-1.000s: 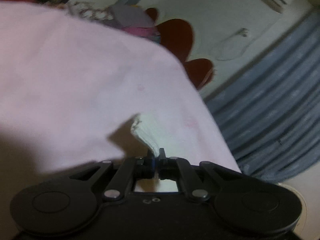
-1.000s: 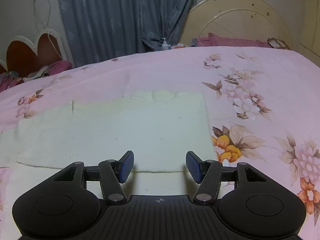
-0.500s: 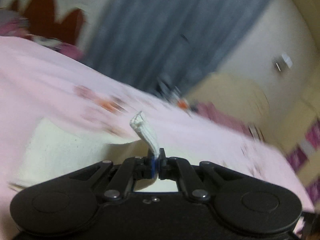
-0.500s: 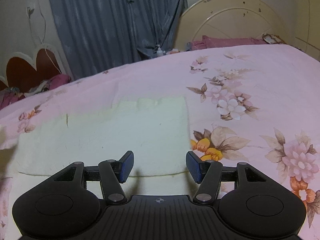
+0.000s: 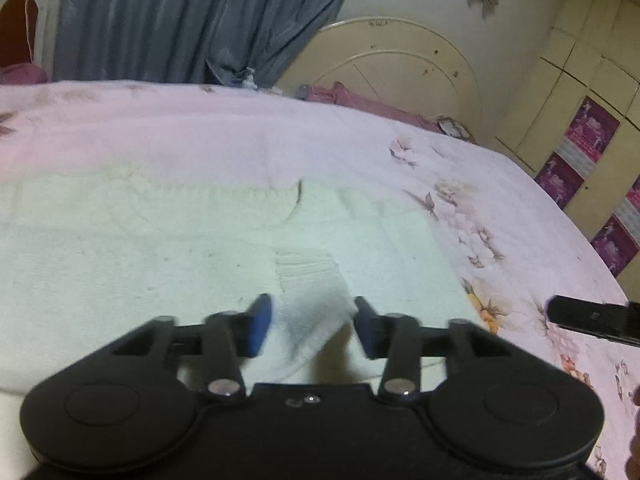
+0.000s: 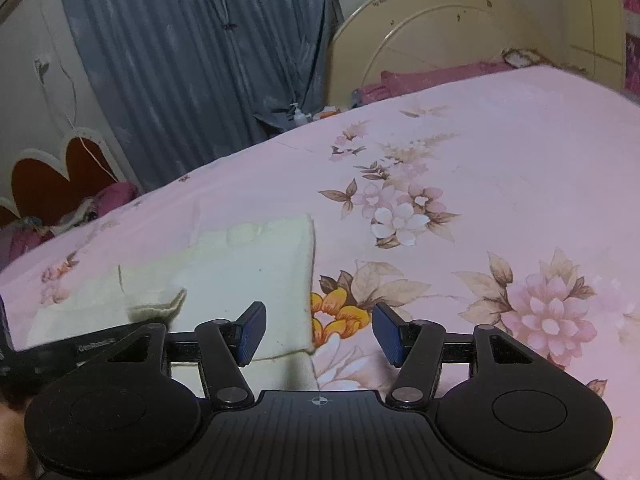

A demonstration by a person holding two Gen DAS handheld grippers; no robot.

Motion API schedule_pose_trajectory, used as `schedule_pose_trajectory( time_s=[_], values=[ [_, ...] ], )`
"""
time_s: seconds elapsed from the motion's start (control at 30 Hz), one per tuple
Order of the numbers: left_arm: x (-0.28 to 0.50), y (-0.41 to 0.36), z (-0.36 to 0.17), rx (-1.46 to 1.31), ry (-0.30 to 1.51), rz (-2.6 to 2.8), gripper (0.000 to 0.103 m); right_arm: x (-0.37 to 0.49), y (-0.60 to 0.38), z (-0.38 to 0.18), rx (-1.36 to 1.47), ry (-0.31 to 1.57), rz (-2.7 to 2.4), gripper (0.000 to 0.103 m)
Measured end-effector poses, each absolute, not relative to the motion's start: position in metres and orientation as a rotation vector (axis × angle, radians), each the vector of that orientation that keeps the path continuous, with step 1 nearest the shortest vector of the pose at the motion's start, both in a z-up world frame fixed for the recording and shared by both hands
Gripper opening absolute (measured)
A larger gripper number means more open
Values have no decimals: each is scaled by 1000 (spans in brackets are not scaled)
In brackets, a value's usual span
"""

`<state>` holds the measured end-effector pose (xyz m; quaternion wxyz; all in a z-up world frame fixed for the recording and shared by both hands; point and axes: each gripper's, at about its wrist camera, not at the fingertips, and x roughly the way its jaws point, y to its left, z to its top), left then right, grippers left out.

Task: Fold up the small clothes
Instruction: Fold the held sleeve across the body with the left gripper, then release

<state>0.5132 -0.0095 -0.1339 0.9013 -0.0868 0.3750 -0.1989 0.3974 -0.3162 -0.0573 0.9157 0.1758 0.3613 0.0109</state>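
Note:
A cream knitted garment [image 5: 160,248] lies flat on the pink floral bed sheet [image 5: 460,168]. My left gripper [image 5: 312,312] hovers over its right part, and its jaws are opening. The ribbed sleeve end [image 5: 308,276] sits loose between them, and neither pad presses on it. In the right wrist view the same garment [image 6: 248,280] lies left of centre, its right edge under my right gripper [image 6: 320,324]. That gripper stands open with nothing between its fingers. The left gripper's black body [image 6: 80,346] shows at the left, with the sleeve end [image 6: 156,308] just beyond it.
A cream arched headboard [image 5: 400,68] and pink pillows [image 5: 360,104] close off the bed's far end. A grey-blue curtain [image 6: 180,60] hangs behind it. Cupboard doors with purple posters [image 5: 580,148] stand to the right. Bare flowered sheet [image 6: 500,220] spreads right of the garment.
The left gripper swung across the bed with the sleeve end pinched, rolled level, and its jaws have parted off the cloth. The right gripper slid right, to the garment's right edge.

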Motion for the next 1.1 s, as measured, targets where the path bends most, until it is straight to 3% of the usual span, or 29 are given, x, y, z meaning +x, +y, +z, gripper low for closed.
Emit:
schedule_pose_trajectory(
  time_s=[0.23,0.4,0.6,0.63,0.67,0.77,0.8,0.83,0.97,1.1],
  values=[
    [447,87,-97,-150,657,-138,53,421,-281,-61,476,763,201,58],
    [432,155,-112,-233,747,0,53,447,-238,-74,475,825,281,58],
    [452,163,-130,-283,782,-4,53,467,-207,-99,450,904,276,57],
    [455,162,-134,-265,790,-1,53,469,-201,-99,432,905,284,50],
    [457,161,-134,-249,790,1,53,472,-198,-100,422,910,288,32],
    [462,160,-136,-218,791,6,51,478,-188,-103,378,909,281,20],
    [461,163,-133,-216,792,5,51,479,-186,-103,363,904,281,9],
    [461,164,-133,-208,794,2,51,479,-185,-103,361,898,287,4],
    [462,162,-132,-156,806,-8,50,474,-200,-82,353,809,267,4],
    [465,153,-129,-61,806,-31,35,461,-243,-65,315,753,169,4]
  ],
)
